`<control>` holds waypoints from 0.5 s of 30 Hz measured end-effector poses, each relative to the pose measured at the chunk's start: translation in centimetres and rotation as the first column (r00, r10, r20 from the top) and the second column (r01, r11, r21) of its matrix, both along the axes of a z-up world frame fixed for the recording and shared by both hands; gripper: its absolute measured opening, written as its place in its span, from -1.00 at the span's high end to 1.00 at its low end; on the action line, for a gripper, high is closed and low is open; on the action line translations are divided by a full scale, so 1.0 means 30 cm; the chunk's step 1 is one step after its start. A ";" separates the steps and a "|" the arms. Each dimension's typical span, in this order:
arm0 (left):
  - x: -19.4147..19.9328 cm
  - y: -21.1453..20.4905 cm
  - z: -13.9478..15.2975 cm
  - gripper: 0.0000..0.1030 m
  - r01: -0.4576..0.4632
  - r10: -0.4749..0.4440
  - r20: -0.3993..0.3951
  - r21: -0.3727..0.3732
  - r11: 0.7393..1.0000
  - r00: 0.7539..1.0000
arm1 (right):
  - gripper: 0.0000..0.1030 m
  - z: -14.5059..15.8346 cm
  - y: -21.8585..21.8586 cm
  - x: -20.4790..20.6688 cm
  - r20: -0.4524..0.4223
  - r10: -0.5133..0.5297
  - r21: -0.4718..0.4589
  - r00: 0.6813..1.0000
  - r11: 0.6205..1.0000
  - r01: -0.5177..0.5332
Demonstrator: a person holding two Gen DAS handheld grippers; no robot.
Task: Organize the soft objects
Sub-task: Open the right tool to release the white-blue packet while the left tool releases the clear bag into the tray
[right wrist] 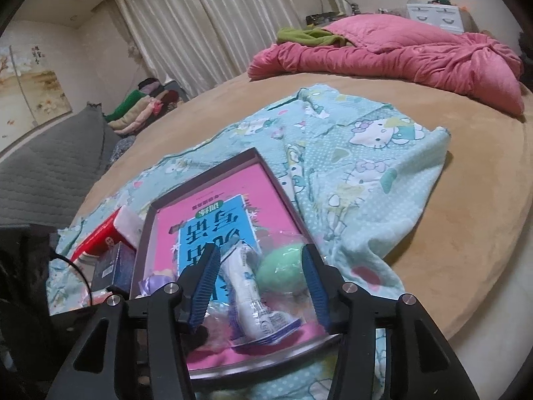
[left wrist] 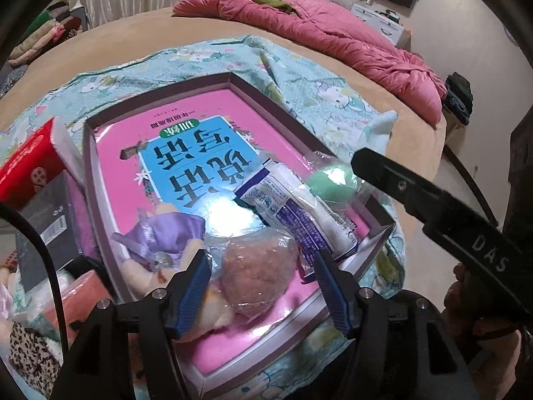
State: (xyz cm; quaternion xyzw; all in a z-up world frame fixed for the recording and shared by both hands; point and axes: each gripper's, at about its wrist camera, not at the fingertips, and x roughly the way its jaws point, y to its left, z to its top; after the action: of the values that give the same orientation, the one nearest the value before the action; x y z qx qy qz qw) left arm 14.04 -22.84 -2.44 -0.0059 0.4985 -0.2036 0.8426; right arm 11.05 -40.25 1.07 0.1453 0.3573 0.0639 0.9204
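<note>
A shallow box with a pink book inside lies on a Hello Kitty cloth on the bed. In it are a brownish soft ball in clear wrap, a white-blue packet, a green soft egg and a purple pouch. My left gripper is open, its jaws either side of the wrapped ball. My right gripper is open over the packet and green egg; its body shows in the left wrist view.
A red tissue pack and a dark box stand left of the box. Soft toys and a leopard cloth lie at lower left. A pink quilt lies far back; folded clothes lie by the curtain.
</note>
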 end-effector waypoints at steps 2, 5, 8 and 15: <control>-0.009 0.006 0.014 -0.25 0.001 -0.001 0.001 0.000 1.000 1.000 | -0.22 0.008 0.000 -0.010 -0.005 -0.021 -0.017 1.000 1.000 0.021; -0.026 0.015 0.042 -0.30 0.001 -0.001 0.010 0.002 1.000 1.000 | -0.23 0.022 0.004 -0.020 -0.010 -0.037 -0.028 0.999 0.999 0.037; -0.035 0.020 0.063 -0.32 0.006 -0.006 0.011 0.003 1.000 1.000 | -0.28 0.037 0.017 -0.028 -0.019 -0.041 -0.041 0.999 0.998 0.041; -0.072 0.045 0.125 -0.44 -0.003 0.004 0.050 -0.002 1.000 0.999 | -0.44 0.104 0.071 -0.059 0.003 -0.034 -0.095 0.999 0.995 0.035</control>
State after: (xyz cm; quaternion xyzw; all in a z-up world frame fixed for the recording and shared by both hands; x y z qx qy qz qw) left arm 11.88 -21.49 1.29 -0.0024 0.4773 -0.2025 0.8551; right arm 9.27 -38.14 4.18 0.1074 0.3566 0.0311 0.9275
